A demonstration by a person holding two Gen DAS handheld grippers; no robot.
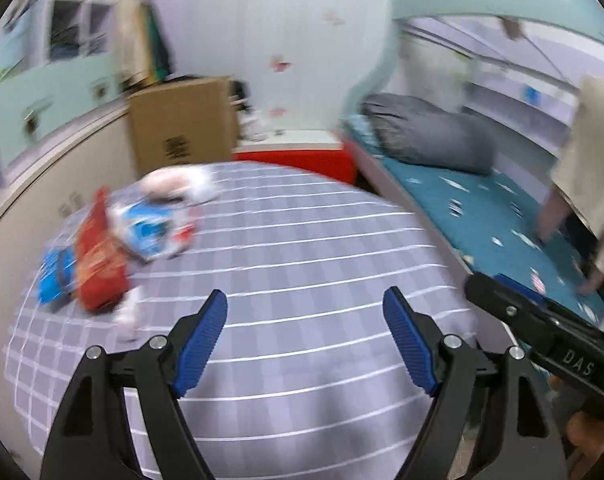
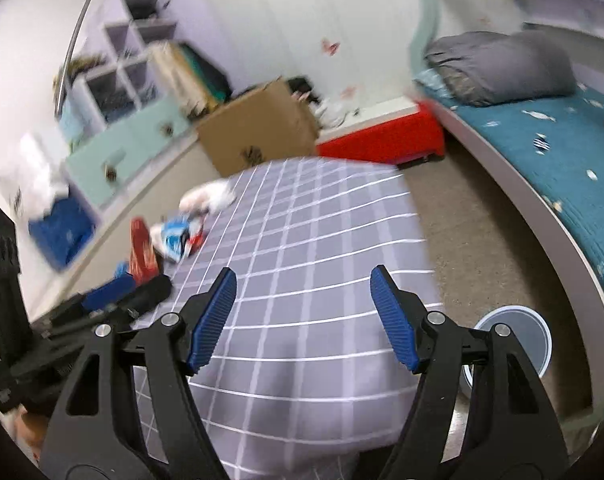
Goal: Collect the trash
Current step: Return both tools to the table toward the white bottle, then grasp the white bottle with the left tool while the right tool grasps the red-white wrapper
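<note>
Both grippers empty, jaws spread wide. Left gripper (image 1: 305, 312) hovers over the grey checked cloth (image 1: 302, 248), nothing between its pads. Right gripper (image 2: 303, 294) likewise, over the same cloth's near edge; it also shows in the left view as a black bar at lower right.

Round bin (image 2: 514, 344) sits on the floor just right of the right gripper, between cloth and bed (image 2: 562, 152). Contents not readable, partly hidden behind the finger.

Trash is all on the cloth's left side, ahead-left of both grippers: red snack bag (image 1: 98, 256) nearest, blue wrapper (image 1: 54, 276) touching it on the left, small white scrap (image 1: 128, 312) just below. Blue-and-white packet (image 1: 154, 230) beside the red bag, then a crumpled white-pink wrapper (image 1: 178, 184) further back. Frames are blurred, so exact count is uncertain.

Beyond: cardboard box (image 1: 182, 124), red box (image 1: 298, 160), grey duvet (image 1: 426, 136) on the bed.

Judgement: collection barely started or not at all. At least five pieces lie ungrasped, none visibly binned.
</note>
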